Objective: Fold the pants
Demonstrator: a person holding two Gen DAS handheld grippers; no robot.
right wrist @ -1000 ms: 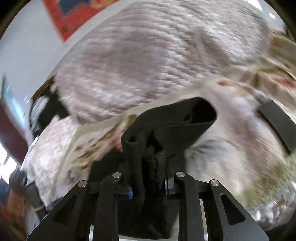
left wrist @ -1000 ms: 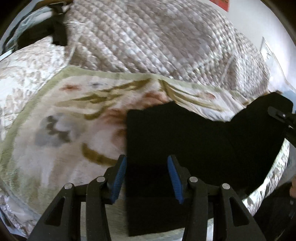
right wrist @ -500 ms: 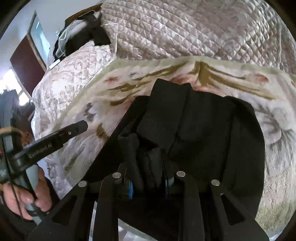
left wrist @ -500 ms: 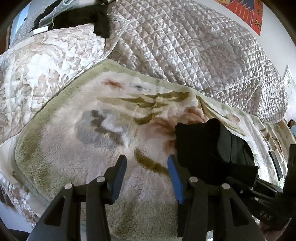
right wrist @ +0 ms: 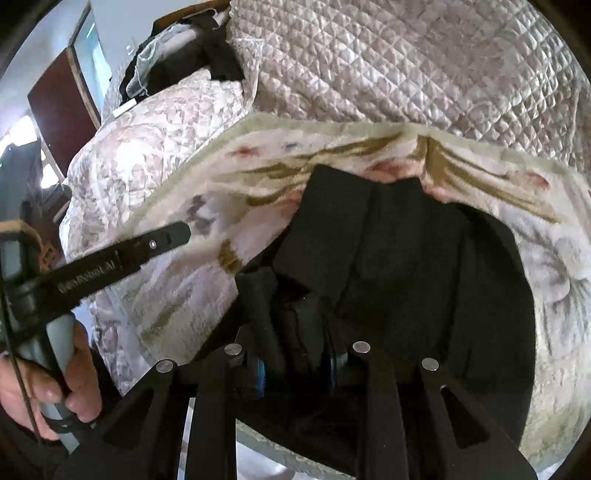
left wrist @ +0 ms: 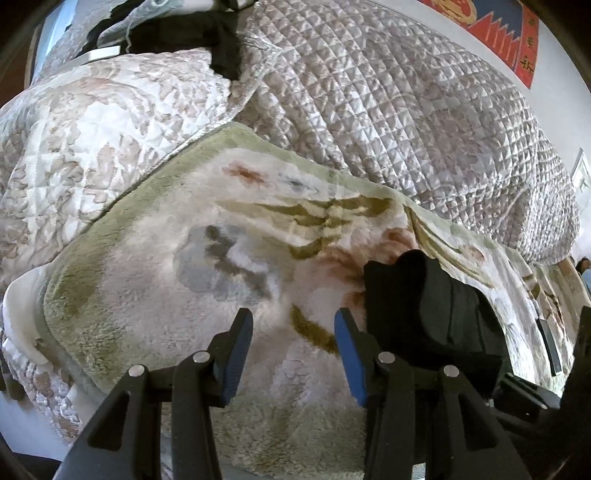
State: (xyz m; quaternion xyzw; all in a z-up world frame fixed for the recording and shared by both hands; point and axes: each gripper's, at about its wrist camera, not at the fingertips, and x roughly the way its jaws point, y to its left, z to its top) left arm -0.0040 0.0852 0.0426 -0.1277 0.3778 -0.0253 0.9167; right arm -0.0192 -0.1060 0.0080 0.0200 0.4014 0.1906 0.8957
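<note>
**Black pants bunched on the fleece blanket, right gripper holding them**

In the left wrist view, the floral quilt (left wrist: 92, 155) fills the area from 8 to 10 o'clock, and some dark clothes (left wrist: 192, 33) lie on it at 11 o'clock. The fleece blanket (left wrist: 155, 280), with a green border and flower print, covers the centre. The left gripper (left wrist: 293, 354) is at 6 o'clock with its blue pads (left wrist: 236, 354) apart at a middle width, and only bare blanket is between them. The black pants (left wrist: 436, 314) lie at 4 o'clock, just beside the right finger of this gripper but not between the fingers. The grey diamond quilt (left wrist: 406, 110) rises from 12 to 2 o'clock, and a red wall hanging (left wrist: 509, 33) is at 1 o'clock.

In the right wrist view, a hand (right wrist: 48, 391) at 8 o'clock grips the handle of the left gripper (right wrist: 173, 234), whose finger reaches toward 10 o'clock over the blanket. At 6 o'clock the right gripper (right wrist: 295, 365) is narrow and closed on a thick bunch of the pants (right wrist: 424, 280). The cloth hides most of the pads, so how deep the bunch sits is possibly not clear. The rest of the pants spreads from the centre to 4 o'clock on the blanket.
</note>
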